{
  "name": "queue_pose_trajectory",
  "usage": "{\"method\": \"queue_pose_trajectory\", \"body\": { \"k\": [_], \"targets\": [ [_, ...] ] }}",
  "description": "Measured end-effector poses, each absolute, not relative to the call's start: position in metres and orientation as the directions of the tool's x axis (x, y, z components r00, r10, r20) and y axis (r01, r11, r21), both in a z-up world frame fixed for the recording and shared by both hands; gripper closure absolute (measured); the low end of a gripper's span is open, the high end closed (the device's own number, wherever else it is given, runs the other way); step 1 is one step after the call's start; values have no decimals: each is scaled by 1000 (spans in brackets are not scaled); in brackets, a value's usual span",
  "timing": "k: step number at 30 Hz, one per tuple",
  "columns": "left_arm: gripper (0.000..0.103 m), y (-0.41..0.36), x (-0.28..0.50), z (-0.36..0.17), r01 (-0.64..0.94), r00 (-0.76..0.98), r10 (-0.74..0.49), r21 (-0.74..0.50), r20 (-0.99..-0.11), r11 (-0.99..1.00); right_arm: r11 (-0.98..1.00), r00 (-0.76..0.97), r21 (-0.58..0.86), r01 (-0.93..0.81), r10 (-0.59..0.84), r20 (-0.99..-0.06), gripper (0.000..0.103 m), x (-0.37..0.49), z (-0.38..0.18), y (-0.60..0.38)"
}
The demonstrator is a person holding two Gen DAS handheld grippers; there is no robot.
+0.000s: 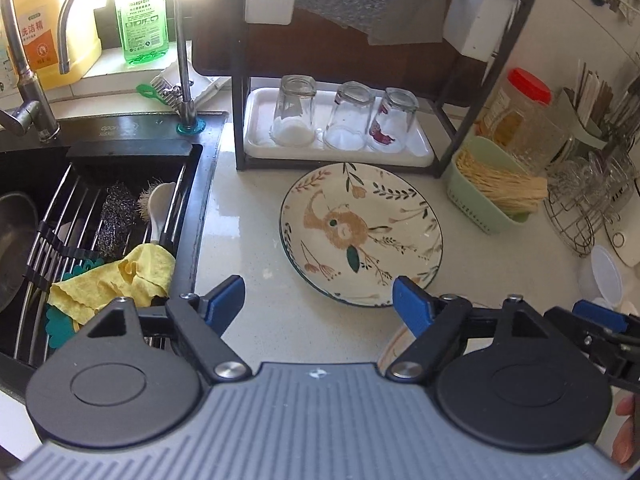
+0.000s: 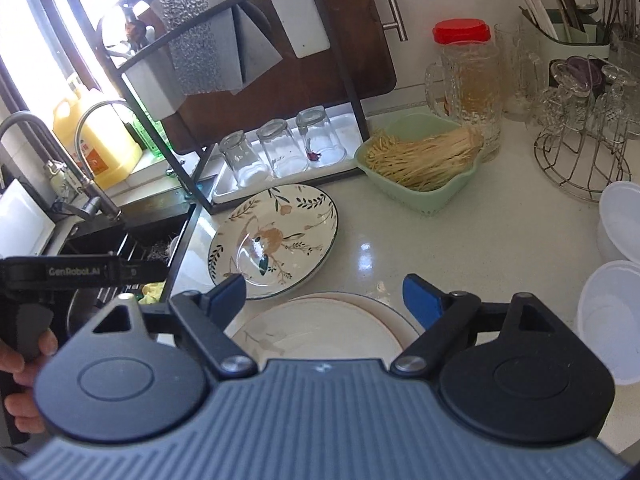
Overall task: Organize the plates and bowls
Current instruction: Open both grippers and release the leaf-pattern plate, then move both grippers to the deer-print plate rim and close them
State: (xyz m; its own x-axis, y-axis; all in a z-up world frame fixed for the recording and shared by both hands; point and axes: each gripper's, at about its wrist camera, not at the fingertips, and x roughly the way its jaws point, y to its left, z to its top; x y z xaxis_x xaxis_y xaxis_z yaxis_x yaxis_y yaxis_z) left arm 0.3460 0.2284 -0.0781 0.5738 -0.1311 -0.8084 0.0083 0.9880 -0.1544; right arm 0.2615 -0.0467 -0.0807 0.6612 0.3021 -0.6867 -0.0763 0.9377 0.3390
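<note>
A patterned plate (image 1: 360,232) with a rabbit drawing lies flat on the white counter, in front of the black rack. It also shows in the right wrist view (image 2: 276,236). My left gripper (image 1: 320,300) is open and empty, just short of the plate's near rim. My right gripper (image 2: 324,296) is open and empty above a paler plate (image 2: 320,332) with an orange rim, near me. Two white bowls (image 2: 612,312) stand at the right. The right gripper's blue fingers (image 1: 600,316) show at the right edge of the left wrist view.
A black sink (image 1: 100,208) with a wire rack, scrubbers and a yellow cloth (image 1: 116,276) lies left. A black rack holds a white tray (image 1: 340,148) with three upturned glasses. A green basket of noodles (image 2: 424,164), a red-lidded jar (image 2: 464,60) and a wire glass holder (image 2: 580,148) stand to the right.
</note>
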Motion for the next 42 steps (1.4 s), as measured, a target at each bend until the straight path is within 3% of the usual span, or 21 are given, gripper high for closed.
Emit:
{"method": "queue_pose_trajectory", "body": {
  "k": [7, 14, 17, 22, 27, 33, 42],
  "targets": [
    [19, 233, 387, -98, 41, 544, -180, -188, -820, 981, 910, 630, 414, -38, 343, -697, 18, 296, -101, -41],
    [20, 246, 429, -118, 4, 524, -221, -257, -823, 966, 912, 578, 407, -45, 356, -734, 37, 335, -126, -35],
    [20, 248, 444, -127, 11, 510, -232, -263, -828, 965, 908, 560, 417, -29, 361, -746, 39, 352, -136, -33],
    [33, 251, 464, -147, 35, 468, -237, -250, -851, 967, 916, 530, 401, 3, 339, -777, 55, 376, -152, -27],
    [56, 252, 477, -165, 41, 434, -235, -242, -870, 970, 927, 514, 375, 15, 314, -798, 66, 393, -161, -21],
    [73, 248, 483, -175, 46, 426, -246, -251, -870, 967, 938, 478, 346, 17, 296, -827, 83, 408, -172, -14],
    [77, 245, 489, -186, 54, 413, -236, -235, -880, 971, 946, 450, 325, -8, 293, -843, 87, 417, -180, -4]
  ]
}}
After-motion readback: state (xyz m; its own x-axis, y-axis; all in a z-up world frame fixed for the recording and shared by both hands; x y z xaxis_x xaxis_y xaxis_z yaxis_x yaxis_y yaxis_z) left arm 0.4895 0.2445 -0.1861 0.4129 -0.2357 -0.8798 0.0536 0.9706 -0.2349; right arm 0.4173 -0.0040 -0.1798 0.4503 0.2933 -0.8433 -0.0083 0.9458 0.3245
